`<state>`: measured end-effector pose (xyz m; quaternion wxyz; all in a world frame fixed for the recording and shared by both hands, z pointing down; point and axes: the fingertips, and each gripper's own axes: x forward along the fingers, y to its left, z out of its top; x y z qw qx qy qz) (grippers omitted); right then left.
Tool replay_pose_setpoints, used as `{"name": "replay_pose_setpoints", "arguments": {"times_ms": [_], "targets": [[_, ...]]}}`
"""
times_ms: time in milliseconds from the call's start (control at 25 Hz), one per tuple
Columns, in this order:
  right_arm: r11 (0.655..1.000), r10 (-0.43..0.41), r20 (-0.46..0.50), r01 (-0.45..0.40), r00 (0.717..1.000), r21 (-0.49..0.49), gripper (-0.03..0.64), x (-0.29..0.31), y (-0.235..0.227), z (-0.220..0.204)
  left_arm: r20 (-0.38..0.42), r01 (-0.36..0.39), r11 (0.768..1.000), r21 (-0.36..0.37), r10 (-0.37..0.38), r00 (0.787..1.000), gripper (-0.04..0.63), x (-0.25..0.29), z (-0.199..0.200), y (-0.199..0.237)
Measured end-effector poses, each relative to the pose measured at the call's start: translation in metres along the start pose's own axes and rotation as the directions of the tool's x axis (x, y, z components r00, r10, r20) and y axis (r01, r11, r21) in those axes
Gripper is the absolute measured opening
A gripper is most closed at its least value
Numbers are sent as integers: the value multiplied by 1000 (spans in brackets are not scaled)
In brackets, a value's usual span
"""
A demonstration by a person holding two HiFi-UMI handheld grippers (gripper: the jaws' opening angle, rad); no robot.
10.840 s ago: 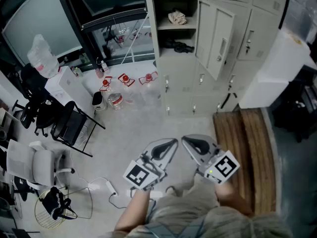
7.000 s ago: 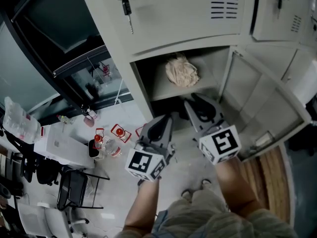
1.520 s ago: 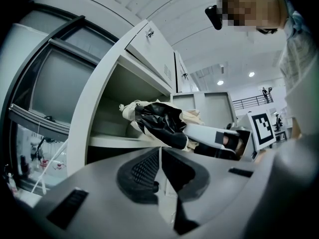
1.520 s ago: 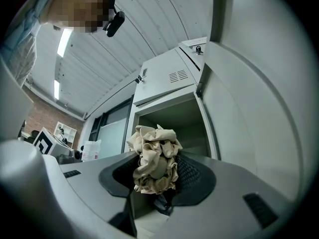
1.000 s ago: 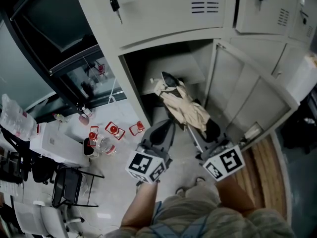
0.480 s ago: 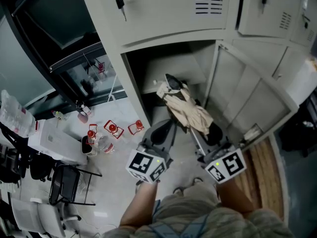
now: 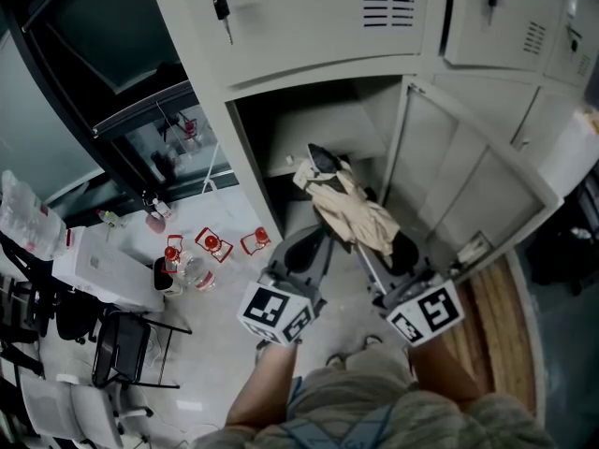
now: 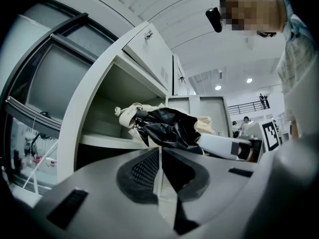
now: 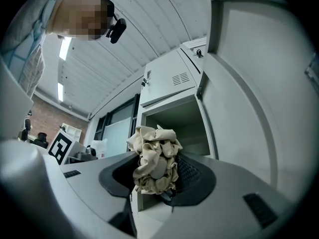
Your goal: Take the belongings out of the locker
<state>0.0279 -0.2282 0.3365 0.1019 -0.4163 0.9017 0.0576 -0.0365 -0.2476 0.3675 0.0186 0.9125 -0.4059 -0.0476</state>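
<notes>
The locker (image 7: 245,148) stands open with its door (image 7: 468,190) swung to the right. Its upper shelf (image 7: 323,124) is bare. My right gripper (image 7: 393,246) is shut on a crumpled beige cloth (image 7: 354,211) and holds it just outside the opening. In the right gripper view the beige cloth (image 9: 155,166) bulges between the jaws of the right gripper (image 9: 157,183). A black crumpled item (image 8: 172,126) sits at the cloth's far end (image 7: 324,157); how it is held is hidden. My left gripper (image 7: 299,249) is shut and empty beside it, and the left gripper (image 8: 159,156) points at the bundle.
A key (image 7: 222,7) hangs from the locker door above. Red-capped bottles (image 7: 211,243) and a white box (image 7: 98,269) are on the floor to the left, near a black chair (image 7: 126,349). A wooden bench (image 7: 510,330) lies at the right. My legs are below the grippers.
Seven seconds ago the beige cloth lay on the upper shelf; now my right gripper holds it out in front. Over the last second it has only shifted slightly.
</notes>
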Motion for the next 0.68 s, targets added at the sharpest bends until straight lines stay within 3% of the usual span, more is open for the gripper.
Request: {"name": "replay_pose_setpoints", "arguments": {"times_ms": [680], "targets": [[1000, 11, -13, -11, 1000, -15, 178, 2, 3, 3, -6, -1, 1000, 2, 1, 1000, 5, -2, 3, -1]]}}
